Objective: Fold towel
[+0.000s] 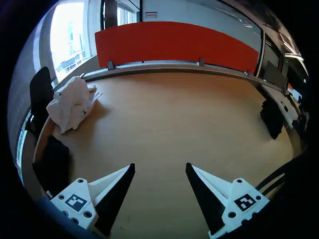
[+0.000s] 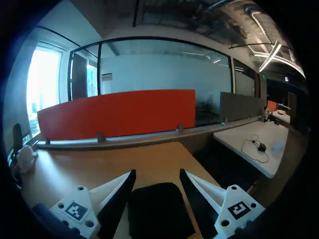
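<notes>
A crumpled white towel (image 1: 73, 102) lies in a heap at the far left of the wooden table (image 1: 175, 119), near the left edge. My left gripper (image 1: 159, 175) hovers open over the near middle of the table, well away from the towel, with nothing between its fingers. In the right gripper view the same white towel (image 2: 26, 158) shows small at the far left of the table (image 2: 99, 167). My right gripper (image 2: 157, 179) is open, held above the table's right end, over a black chair back (image 2: 159, 209).
A red divider panel (image 1: 175, 44) runs along the table's back edge. Black chairs (image 1: 54, 163) stand at the left edge, another black chair (image 1: 273, 117) at the right. A white desk (image 2: 255, 149) with a cable and mouse sits further right across a gap.
</notes>
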The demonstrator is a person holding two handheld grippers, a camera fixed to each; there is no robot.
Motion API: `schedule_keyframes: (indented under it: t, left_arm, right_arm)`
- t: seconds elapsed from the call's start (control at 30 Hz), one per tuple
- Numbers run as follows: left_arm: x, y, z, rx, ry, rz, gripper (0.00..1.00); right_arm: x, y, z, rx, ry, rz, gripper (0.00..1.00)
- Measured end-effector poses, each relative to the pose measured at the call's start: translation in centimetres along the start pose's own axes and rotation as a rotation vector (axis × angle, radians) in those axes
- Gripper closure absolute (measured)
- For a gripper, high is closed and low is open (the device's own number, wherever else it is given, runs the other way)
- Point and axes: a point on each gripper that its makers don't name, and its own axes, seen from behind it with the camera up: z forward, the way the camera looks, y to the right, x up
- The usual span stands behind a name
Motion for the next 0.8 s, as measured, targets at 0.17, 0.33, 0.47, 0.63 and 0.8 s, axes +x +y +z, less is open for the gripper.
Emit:
schedule_keyframes:
  t: [0.17, 0.33, 0.47, 0.63, 0.8]
  left_arm:
    - [0.4, -0.1, 0.0, 0.0, 0.011, 0.0, 0.06]
    - [0.9, -0.1, 0.1, 0.0, 0.023, 0.0, 0.06]
    - [1.2, -0.1, 0.1, -0.001, 0.033, -0.001, 0.06]
    - [1.6, -0.2, 0.1, 0.001, 0.055, -0.005, 0.06]
    - [3.0, -0.4, -0.2, 0.008, 0.113, -0.006, 0.06]
  right_arm:
    - [1.9, -1.5, -0.5, 0.038, 0.078, -0.004, 0.16]
    - [2.9, -2.6, -0.7, 0.062, 0.107, -0.014, 0.16]
    - [3.7, -3.5, -0.9, 0.079, 0.119, -0.024, 0.16]
    - [4.5, -4.9, -1.1, 0.104, 0.128, -0.031, 0.16]
    - [5.1, -6.5, -1.4, 0.13, 0.13, -0.034, 0.16]
